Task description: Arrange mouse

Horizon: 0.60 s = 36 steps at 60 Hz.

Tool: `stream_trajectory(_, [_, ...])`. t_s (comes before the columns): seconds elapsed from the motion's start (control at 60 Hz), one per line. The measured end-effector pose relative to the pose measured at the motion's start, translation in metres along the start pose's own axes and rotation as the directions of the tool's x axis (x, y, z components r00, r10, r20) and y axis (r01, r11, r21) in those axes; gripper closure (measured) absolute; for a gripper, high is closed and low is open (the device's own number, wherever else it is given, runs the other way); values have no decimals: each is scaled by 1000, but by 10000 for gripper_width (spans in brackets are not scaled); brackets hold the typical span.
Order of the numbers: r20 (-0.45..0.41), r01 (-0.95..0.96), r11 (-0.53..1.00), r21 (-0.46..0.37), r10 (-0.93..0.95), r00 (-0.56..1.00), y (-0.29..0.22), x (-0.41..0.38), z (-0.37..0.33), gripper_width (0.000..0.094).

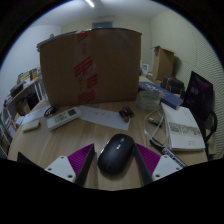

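A black computer mouse (115, 155) lies on the light wooden table (60, 140), right between my two fingers. My gripper (115, 160) is shut on the mouse: the purple pad of the left finger (78, 160) touches its left side and the pad of the right finger (150, 158) touches its right side. The mouse's front points away from me, toward the cardboard box. Its rear end is hidden below the fingers.
A large cardboard box (90, 65) stands at the back of the table. White remotes (62, 118) lie ahead on the left, and a sheet of paper (100, 115) in the middle. An open booklet (185, 130) and a dark screen (198, 95) are on the right. Shelves (15, 105) stand at the far left.
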State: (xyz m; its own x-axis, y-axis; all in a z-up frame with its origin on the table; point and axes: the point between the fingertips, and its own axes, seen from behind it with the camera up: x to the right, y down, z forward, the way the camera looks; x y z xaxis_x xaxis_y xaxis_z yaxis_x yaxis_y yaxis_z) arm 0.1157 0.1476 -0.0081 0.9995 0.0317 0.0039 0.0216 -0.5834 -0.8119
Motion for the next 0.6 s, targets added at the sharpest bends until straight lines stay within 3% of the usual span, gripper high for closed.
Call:
stream_trajectory(0.033, [-5, -6, 1000, 9, 6, 1000, -1, 0, 2, 119])
stream_trajectory(0.1, [-17, -15, 1000, 11, 15, 1000, -2, -1, 3, 380])
stream_trajectory(0.15, [-20, -24, 1000, 6, 24, 1000, -2, -3, 4, 454])
stream_trajectory(0.317, [-2, -78, 995, -59, 78, 997, -5, -2, -10, 562])
stream_trajectory(0.367, [-13, -68, 998, -16, 68, 998, -26, 1, -31, 602])
stream_trajectory(0.533, [16, -28, 971, 239, 25, 1000, -131, -47, -147, 604])
stream_trajectory(0.6, [34, -4, 958, 285, -6, 999, -140, -85, -183, 605])
